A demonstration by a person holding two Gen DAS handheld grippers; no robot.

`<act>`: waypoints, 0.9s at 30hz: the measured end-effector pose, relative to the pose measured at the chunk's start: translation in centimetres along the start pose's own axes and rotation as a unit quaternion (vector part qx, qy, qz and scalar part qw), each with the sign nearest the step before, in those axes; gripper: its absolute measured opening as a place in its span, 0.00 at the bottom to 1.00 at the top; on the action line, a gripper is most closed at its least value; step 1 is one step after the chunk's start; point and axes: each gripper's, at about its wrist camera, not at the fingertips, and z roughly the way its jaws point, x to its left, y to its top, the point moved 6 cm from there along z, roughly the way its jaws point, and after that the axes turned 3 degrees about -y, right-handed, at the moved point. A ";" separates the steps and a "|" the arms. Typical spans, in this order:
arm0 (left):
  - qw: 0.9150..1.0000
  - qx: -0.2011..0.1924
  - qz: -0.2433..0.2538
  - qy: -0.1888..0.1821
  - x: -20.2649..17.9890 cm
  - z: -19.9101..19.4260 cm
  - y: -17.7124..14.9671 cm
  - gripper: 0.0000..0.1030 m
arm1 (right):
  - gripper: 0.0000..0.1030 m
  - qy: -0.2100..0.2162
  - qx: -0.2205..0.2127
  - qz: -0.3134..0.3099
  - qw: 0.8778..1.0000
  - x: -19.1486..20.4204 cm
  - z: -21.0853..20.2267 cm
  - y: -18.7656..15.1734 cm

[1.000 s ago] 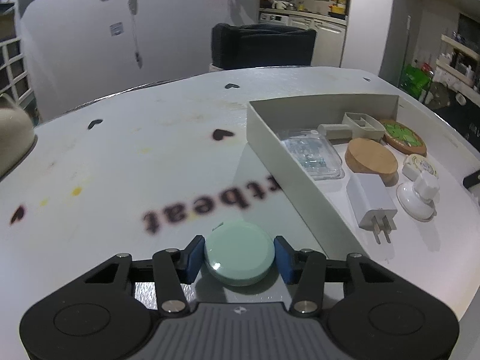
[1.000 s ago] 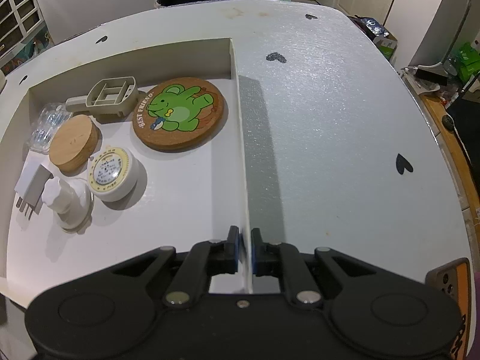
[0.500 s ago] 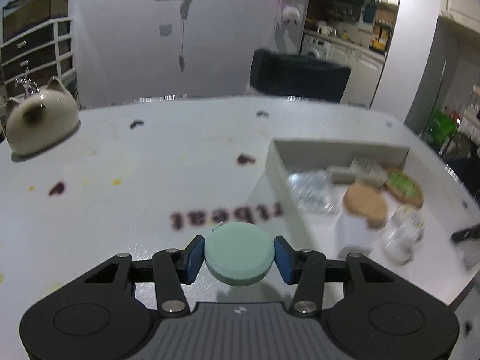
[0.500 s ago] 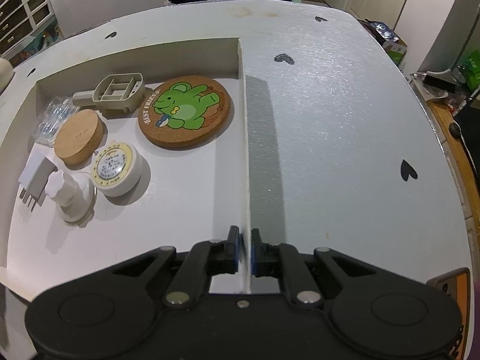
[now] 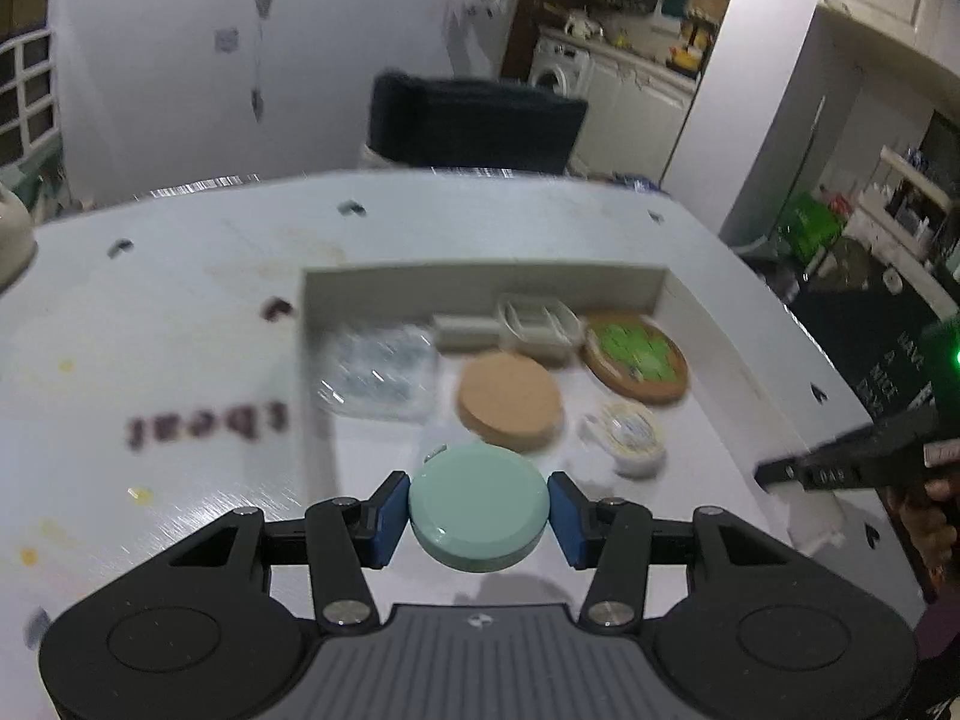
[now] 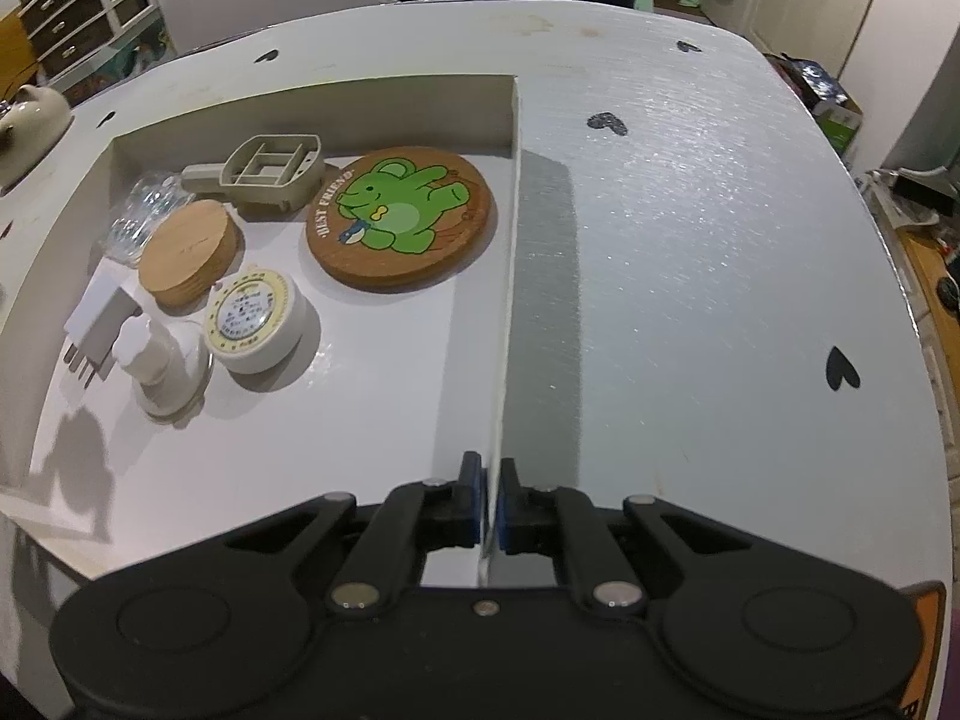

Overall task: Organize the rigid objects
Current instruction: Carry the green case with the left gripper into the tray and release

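We pinch a round mint-green disc [image 5: 479, 517] in our left gripper [image 5: 479, 519], above the shallow white cardboard tray [image 6: 507, 276]. Our right gripper [image 6: 489, 501] clamps the tray's right wall. The grey table [image 6: 690, 240], dotted with black hearts, faces a kitchen with a washing machine [image 5: 558, 69].

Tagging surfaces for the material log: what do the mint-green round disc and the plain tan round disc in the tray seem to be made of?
Mint-green round disc: likely smooth plastic or enamelled tin, with a semi-gloss glint at its rim. Plain tan round disc: probably light wood, matte, with faint grain on top and lines round its side.
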 end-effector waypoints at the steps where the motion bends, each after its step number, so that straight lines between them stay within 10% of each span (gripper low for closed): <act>1: 1.000 0.009 -0.002 -0.001 -0.5 0.4 -0.3 0.49 | 0.06 0.002 0.000 -0.002 1.000 0.0 0.0 0.0; 17: 0.996 0.082 -0.021 0.031 -2.0 4.7 -2.8 0.50 | 0.07 0.011 -0.001 -0.036 0.999 0.1 0.0 0.0; 21: 0.995 0.085 -0.026 0.039 -1.9 4.7 -2.9 0.74 | 0.07 0.008 0.000 -0.038 0.999 0.2 0.0 0.0; 27: 0.995 0.083 -0.032 0.049 -2.1 4.3 -2.8 0.81 | 0.07 0.010 -0.001 -0.043 0.999 0.2 0.0 0.0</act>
